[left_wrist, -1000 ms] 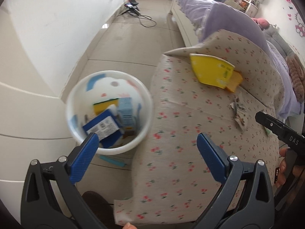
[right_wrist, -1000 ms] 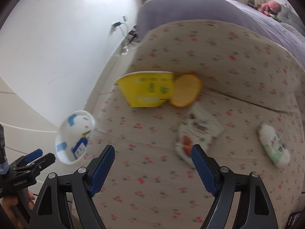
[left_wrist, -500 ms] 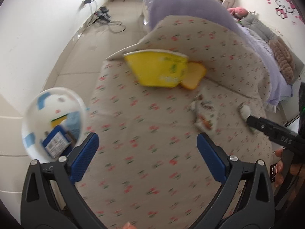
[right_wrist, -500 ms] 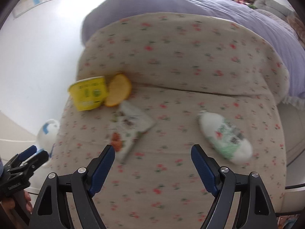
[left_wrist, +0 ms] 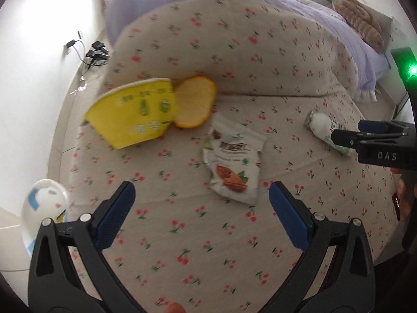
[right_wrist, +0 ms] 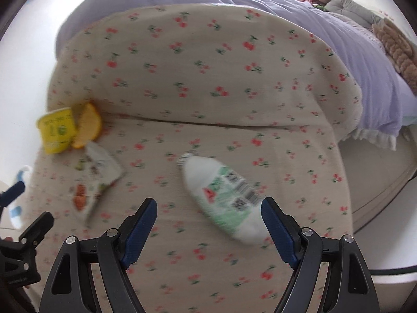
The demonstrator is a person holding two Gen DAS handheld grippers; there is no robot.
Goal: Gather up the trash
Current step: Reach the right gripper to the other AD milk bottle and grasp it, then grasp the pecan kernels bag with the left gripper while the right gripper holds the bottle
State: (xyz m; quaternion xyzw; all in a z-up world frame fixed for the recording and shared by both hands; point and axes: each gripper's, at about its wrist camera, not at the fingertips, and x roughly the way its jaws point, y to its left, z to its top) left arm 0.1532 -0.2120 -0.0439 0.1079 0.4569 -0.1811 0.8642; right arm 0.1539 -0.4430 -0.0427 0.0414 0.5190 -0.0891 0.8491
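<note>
Trash lies on a cherry-print sofa seat [left_wrist: 182, 234]. A yellow paper cup [left_wrist: 135, 120] lies on its side beside its orange lid [left_wrist: 194, 105]. A white snack bag [left_wrist: 234, 164] lies just beyond my open left gripper [left_wrist: 202, 208], which holds nothing. A white and green pouch [right_wrist: 224, 195] lies slanted ahead of my open right gripper [right_wrist: 208, 224], its near end level with the right fingertip. The cup [right_wrist: 57, 130], lid [right_wrist: 87, 125] and snack bag [right_wrist: 93, 180] show at the left of the right wrist view. The white trash bin [left_wrist: 41, 211] stands on the floor at the sofa's left.
The sofa backrest [left_wrist: 221, 47] rises behind the trash. A purple bedspread [right_wrist: 325, 26] and a bed lie beyond it. Cables and a power strip [left_wrist: 96, 52] sit on the floor by the white wall. The right gripper's body [left_wrist: 378, 146] reaches in at the left wrist view's right edge.
Both grippers swung right, away from the bin and over the sofa seat. The snack bag now lies ahead of the left gripper, the pouch ahead of the right. Both stayed open.
</note>
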